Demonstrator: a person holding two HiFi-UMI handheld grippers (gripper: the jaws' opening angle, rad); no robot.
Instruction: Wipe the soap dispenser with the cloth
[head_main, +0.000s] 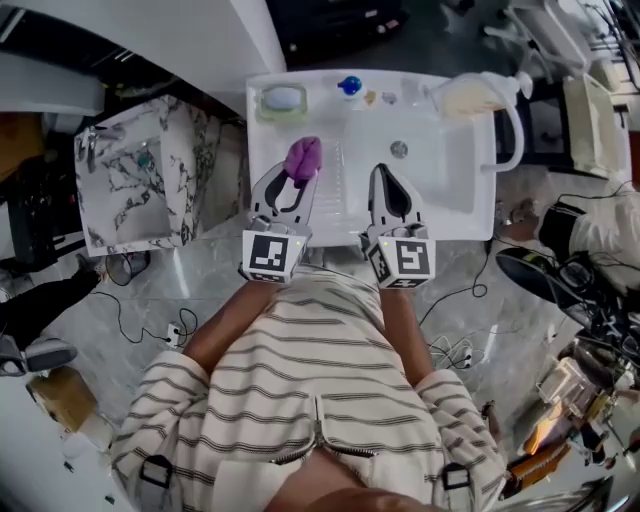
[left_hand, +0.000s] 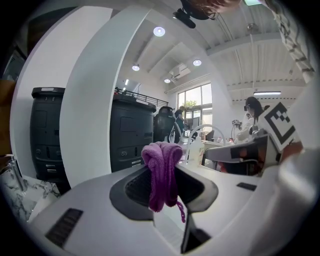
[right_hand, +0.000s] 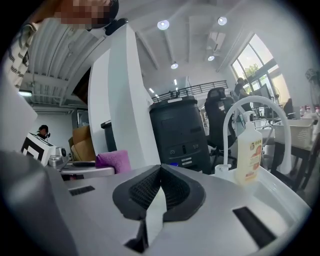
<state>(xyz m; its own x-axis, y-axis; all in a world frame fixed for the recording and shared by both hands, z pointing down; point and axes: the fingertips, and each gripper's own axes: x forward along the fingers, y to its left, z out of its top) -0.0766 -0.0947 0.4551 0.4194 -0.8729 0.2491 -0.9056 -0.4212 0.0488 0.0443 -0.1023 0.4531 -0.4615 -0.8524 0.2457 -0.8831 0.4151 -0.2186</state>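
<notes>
Your left gripper (head_main: 295, 183) is clamped on the purple cloth (left_hand: 162, 170). The cloth is bunched into a fold between the pads, with its bulk rising above the jaw tips and a loose thread hanging below. Your right gripper (right_hand: 160, 172) holds nothing, and its two dark pads are pressed together at the tips. Both tools sit side by side over the near half of the white sink (head_main: 460, 190) and point away from you across the basin, with the cloth end of the left one nearer the sink's left rim. The soap dispenser (right_hand: 248, 150) is at the far right corner of the sink, a pale bottle with a pump top standing just beside the foot of the arched white faucet (head_main: 519, 130). It is well apart from both grippers, and the cloth is not touching it. In the right gripper view it stands upright, ahead and to the right of the closed jaws. Along the sink's back ledge on the left lies a green soap dish (head_main: 283, 100) with a pale bar on it.
</notes>
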